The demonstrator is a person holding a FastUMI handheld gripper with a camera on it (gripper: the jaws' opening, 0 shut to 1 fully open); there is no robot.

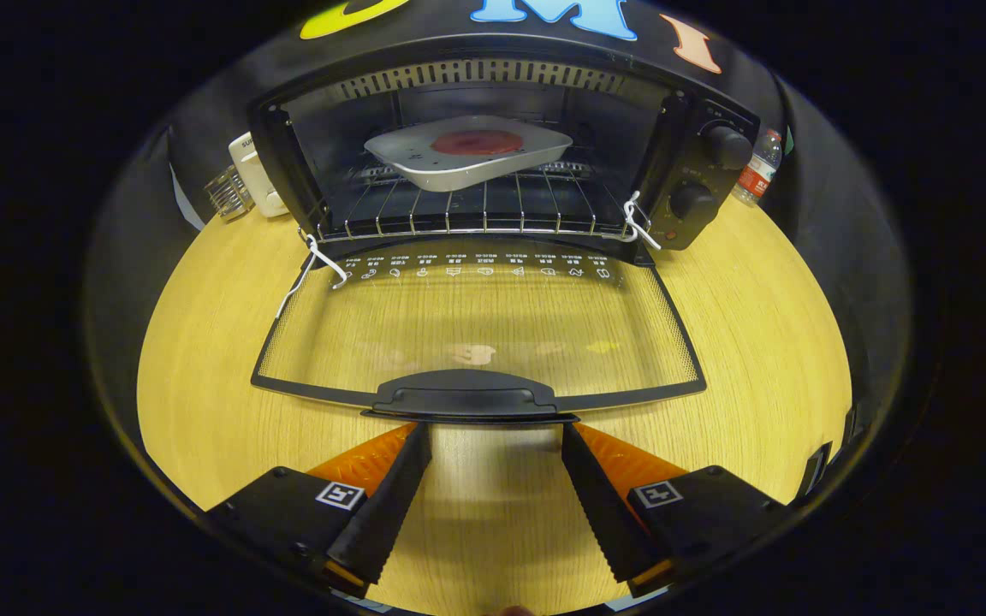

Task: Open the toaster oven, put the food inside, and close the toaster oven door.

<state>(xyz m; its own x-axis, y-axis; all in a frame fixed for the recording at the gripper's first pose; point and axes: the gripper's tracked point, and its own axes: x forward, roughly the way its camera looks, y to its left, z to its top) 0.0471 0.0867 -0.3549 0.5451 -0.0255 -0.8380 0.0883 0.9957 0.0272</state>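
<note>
A black toaster oven (698,171) stands on the wooden table with its glass door (476,325) folded down flat toward me. On the wire rack (476,214) inside rests a white plate (467,158) holding a round red piece of food (476,142). The door's black handle (467,398) lies just ahead of my fingertips. My gripper (495,428) is open, its two fingers spread wide and low, tips right under the handle's front edge, nothing between them.
A white box (255,175) and a small clear holder (228,195) sit left of the oven. A plastic bottle (757,169) stands to its right. White ties (322,261) hang at the door hinges. The wooden table (758,342) spreads around the door.
</note>
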